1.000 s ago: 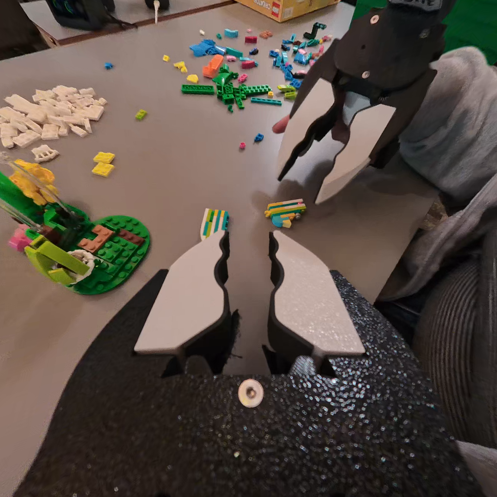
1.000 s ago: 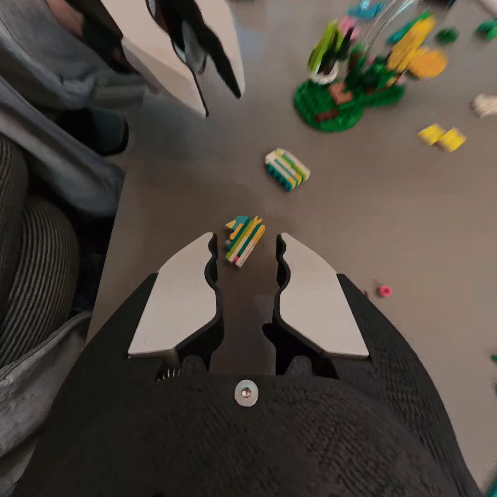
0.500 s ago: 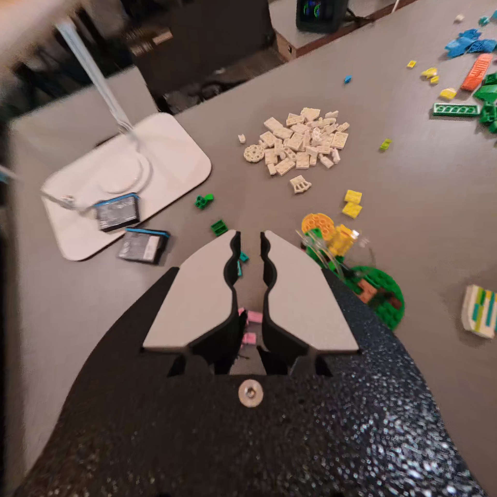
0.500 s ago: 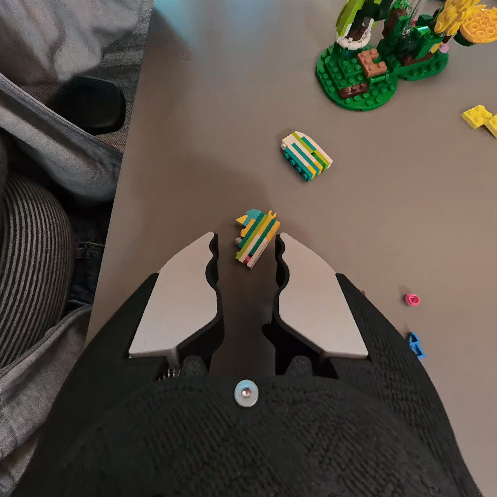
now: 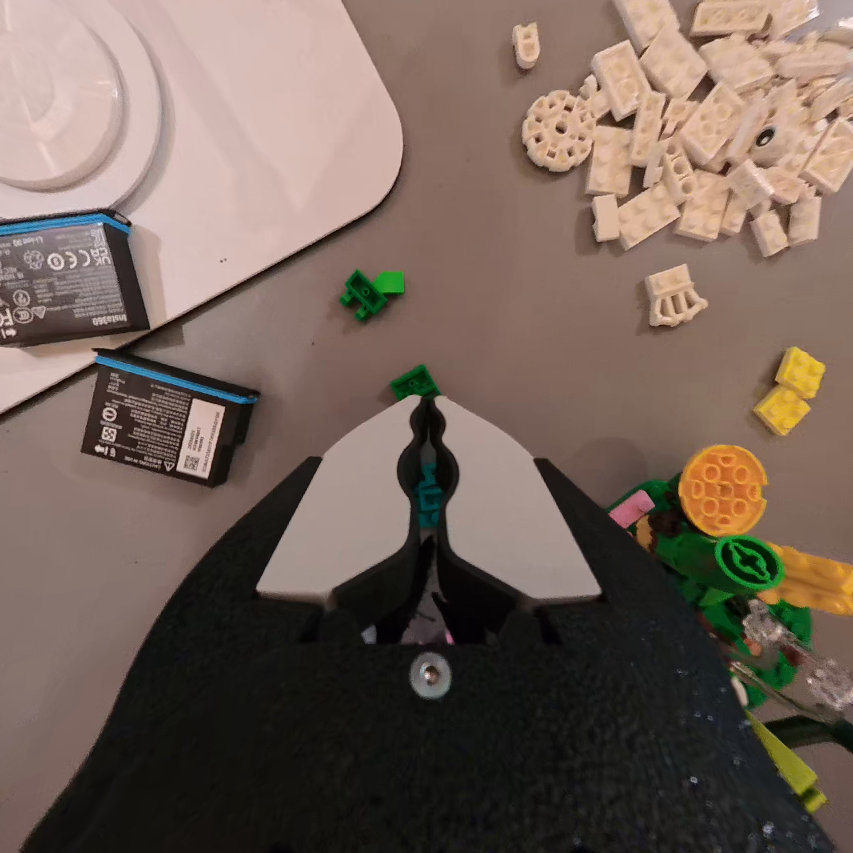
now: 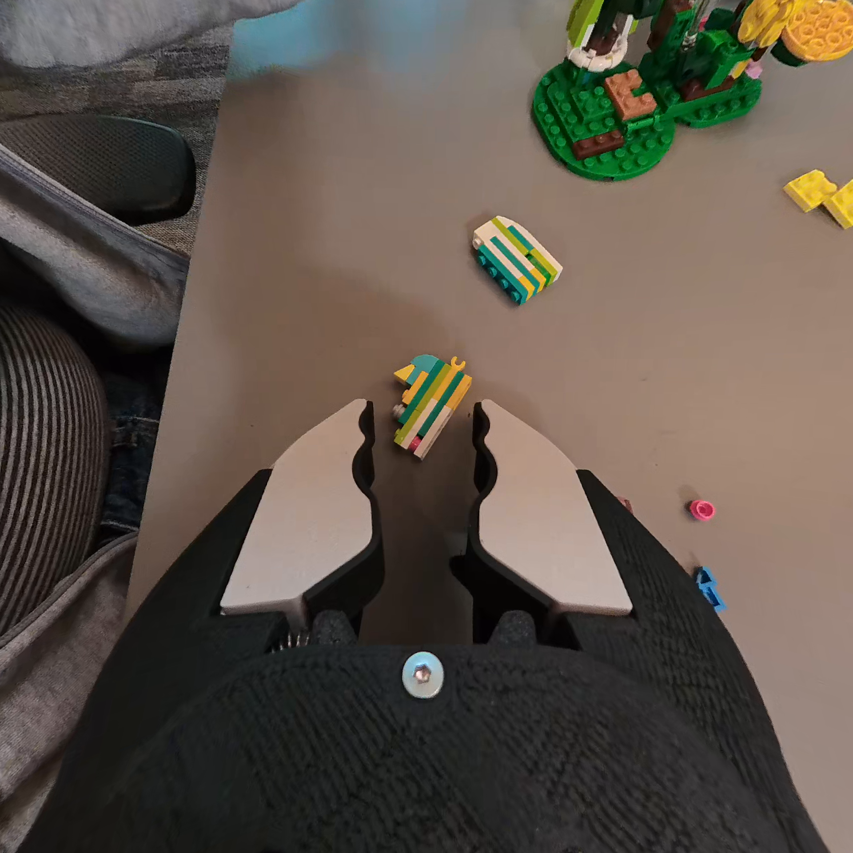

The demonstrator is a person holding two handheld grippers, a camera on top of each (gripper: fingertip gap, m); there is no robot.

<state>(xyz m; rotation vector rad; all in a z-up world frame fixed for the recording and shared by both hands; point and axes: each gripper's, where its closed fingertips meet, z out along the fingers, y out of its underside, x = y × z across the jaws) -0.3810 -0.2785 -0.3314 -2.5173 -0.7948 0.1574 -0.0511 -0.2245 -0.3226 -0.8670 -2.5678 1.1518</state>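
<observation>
My left gripper (image 5: pixel 423 402) is shut, its fingertips meeting right at the near edge of a small green piece (image 5: pixel 412 381) that lies on the grey table (image 5: pixel 531 323). A teal piece (image 5: pixel 427 501) shows through the slit between its fingers, farther back. My right gripper (image 6: pixel 421 406) is open. A small striped brick build (image 6: pixel 431 406) in green, yellow, white and teal lies on the table between its fingertips, with a gap on each side. A second striped block (image 6: pixel 517 259) lies farther ahead.
Two black batteries (image 5: pixel 166 431) and a white base plate (image 5: pixel 231 138) lie to the left. A pile of cream pieces (image 5: pixel 701 129), yellow bricks (image 5: pixel 791 392) and a green plant model (image 5: pixel 720 554) are on the right; the model also shows in the right wrist view (image 6: pixel 614 124). The table edge and a person's clothing (image 6: pixel 69 277) are to the left. The left gripper's tips are roughly 35 cm from the right gripper's.
My left gripper swung left from the striped pieces to the batteries and small green pieces, came lower and closed its jaws. My right gripper stayed open over the striped build.
</observation>
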